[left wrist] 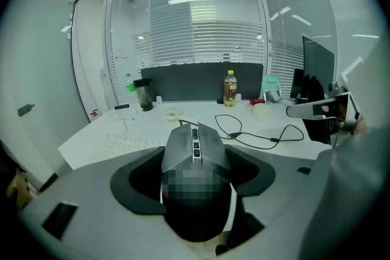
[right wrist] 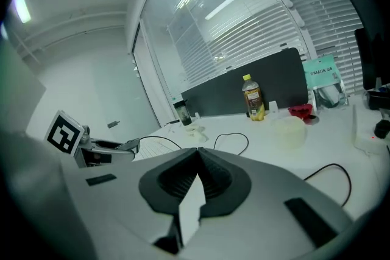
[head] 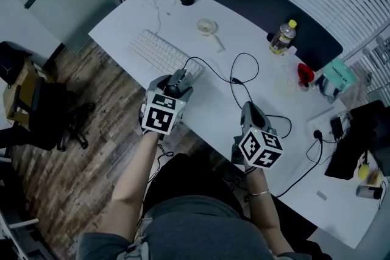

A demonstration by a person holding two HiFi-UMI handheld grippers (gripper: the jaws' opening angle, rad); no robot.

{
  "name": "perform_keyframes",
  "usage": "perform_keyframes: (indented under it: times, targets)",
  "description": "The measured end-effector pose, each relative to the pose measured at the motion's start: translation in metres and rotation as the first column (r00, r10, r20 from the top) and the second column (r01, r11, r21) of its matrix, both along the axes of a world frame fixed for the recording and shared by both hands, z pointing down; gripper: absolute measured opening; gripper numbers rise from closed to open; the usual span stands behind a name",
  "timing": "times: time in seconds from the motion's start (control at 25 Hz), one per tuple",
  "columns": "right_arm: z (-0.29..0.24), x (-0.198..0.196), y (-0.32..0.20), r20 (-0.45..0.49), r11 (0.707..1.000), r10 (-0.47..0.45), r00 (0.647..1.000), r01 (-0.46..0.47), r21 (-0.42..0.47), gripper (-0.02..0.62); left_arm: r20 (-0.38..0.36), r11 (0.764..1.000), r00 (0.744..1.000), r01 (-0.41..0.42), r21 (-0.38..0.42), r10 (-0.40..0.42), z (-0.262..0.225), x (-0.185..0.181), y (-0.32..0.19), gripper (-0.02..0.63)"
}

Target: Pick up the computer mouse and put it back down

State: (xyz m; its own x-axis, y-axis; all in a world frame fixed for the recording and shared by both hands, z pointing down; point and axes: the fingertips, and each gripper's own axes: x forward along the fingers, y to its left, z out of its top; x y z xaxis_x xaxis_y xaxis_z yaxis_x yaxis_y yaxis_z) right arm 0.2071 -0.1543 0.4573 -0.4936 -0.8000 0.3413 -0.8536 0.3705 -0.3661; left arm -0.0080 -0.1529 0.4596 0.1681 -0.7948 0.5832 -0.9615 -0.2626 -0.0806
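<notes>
The left gripper view showed the left tongs (head: 175, 84) pinching the computer mouse (left wrist: 195, 143), a grip the head view half hid, just beside the near end of the keyboard (head: 159, 53). Right of the keyboard, the right tongs (right wrist: 198, 158) were pressed together, empty. A bottle (right wrist: 252, 98) stood farther back on the worktop (head: 262, 79).

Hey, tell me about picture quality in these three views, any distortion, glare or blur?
Head view: evenly lit and sharp, white desk bright. Left gripper view: heavy fisheye bending, dark corners, a mosaic patch overlaid on the dark grey computer mouse. Right gripper view: same fisheye curve, light strips streaking the glass wall.
</notes>
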Motion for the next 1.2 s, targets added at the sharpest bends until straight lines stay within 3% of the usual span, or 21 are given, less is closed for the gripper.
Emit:
perform_keyframes:
  times: [0.28, 0.56, 1.2]
  targets:
    - [0.0, -0.022, -0.007, 0.016, 0.999, -0.048, 0.999, 0.048, -0.002, 0.006, 0.062, 0.998, 0.996, 0.055, 0.03, -0.057, -0.02, -0.041, -0.006, 0.308]
    - [-0.006, -0.053, -0.026, 0.01, 0.996, -0.085, 0.996, 0.085, 0.009, 0.006, 0.055, 0.994, 0.993, 0.1, 0.045, -0.103, -0.029, -0.084, -0.025, 0.308]
    - [-0.013, -0.208, -0.088, -0.03, 0.982, -0.19, 0.981, 0.19, 0.013, 0.006, 0.02, 0.992, 0.992, 0.122, 0.021, -0.123, -0.016, -0.213, -0.096, 0.308]
